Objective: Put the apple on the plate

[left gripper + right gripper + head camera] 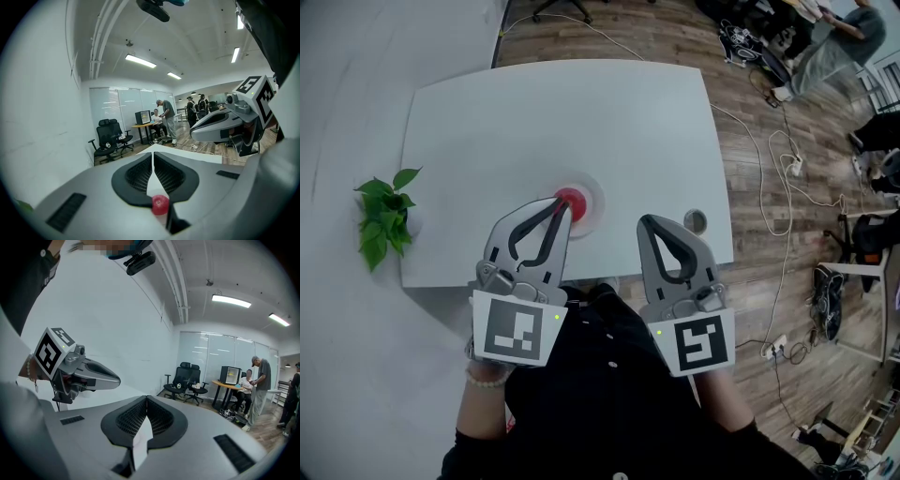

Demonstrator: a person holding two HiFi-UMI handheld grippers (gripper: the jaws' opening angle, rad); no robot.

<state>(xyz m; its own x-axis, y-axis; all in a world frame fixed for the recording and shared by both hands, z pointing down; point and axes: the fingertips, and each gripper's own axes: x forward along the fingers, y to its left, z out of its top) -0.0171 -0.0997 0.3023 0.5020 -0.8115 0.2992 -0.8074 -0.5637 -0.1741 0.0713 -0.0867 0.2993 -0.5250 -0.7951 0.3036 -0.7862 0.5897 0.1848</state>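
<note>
The apple (572, 202), in the head view, looks to us as if it lies on the pale round plate (593, 190), near the front edge of the white worktop (562, 112). The left tool (560, 208) has its tip right at the apple in that view, and we cannot tell whether it touches. The right tool (645, 223) is off to the side, well apart from the plate.

In the left gripper view, the jaws are closed tip to tip on nothing. The apple shows through the gap behind them, down on the worktop.

In the right gripper view, the jaws are also closed and empty, with only white worktop showing through the gap.

We judge the main risk to be a dip or swing of the left tool. It could nudge the apple and roll it off the shallow plate, perhaps over the nearby edge.
</note>
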